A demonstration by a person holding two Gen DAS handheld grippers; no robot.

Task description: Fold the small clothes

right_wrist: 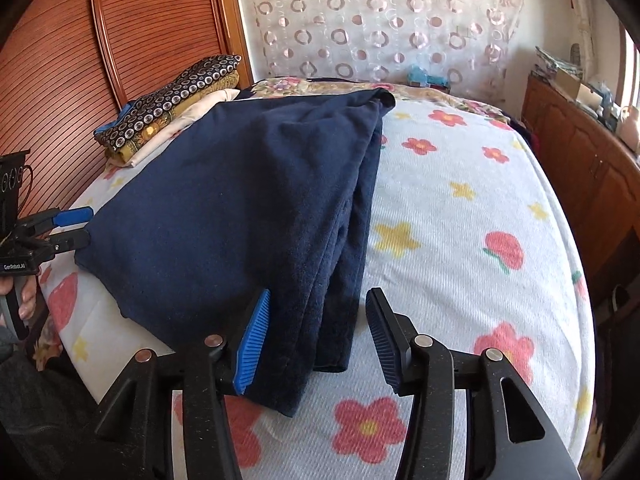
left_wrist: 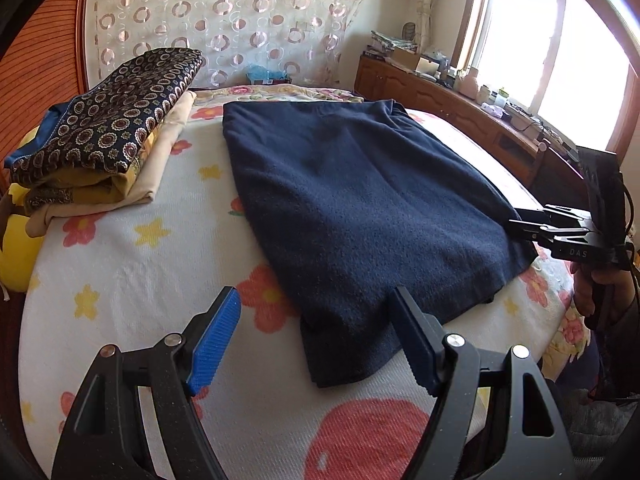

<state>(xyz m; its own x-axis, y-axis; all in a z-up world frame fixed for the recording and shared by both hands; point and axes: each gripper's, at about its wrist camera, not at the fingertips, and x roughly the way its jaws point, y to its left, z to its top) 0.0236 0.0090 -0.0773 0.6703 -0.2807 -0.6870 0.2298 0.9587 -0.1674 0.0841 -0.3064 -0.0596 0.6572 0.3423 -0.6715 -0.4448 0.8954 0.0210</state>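
**Navy garment flat on bed, both grippers open**

A navy garment (left_wrist: 360, 208) lies folded flat on the flowered bed (left_wrist: 120, 264). The left gripper (left_wrist: 316, 340) has its jaws spread wide at the near hem, holding nothing. The right gripper (right_wrist: 318, 338) is likewise wide open over the garment's layered right edge. Folded clothes (left_wrist: 108, 132) are stacked by the headboard (right_wrist: 60, 52).

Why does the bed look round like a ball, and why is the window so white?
Left wrist view: the fisheye lens bends the bed into a curve, and sunlight washes out the window. Right wrist view: the same bending curves the bed edge; dark corners are the lens rim.
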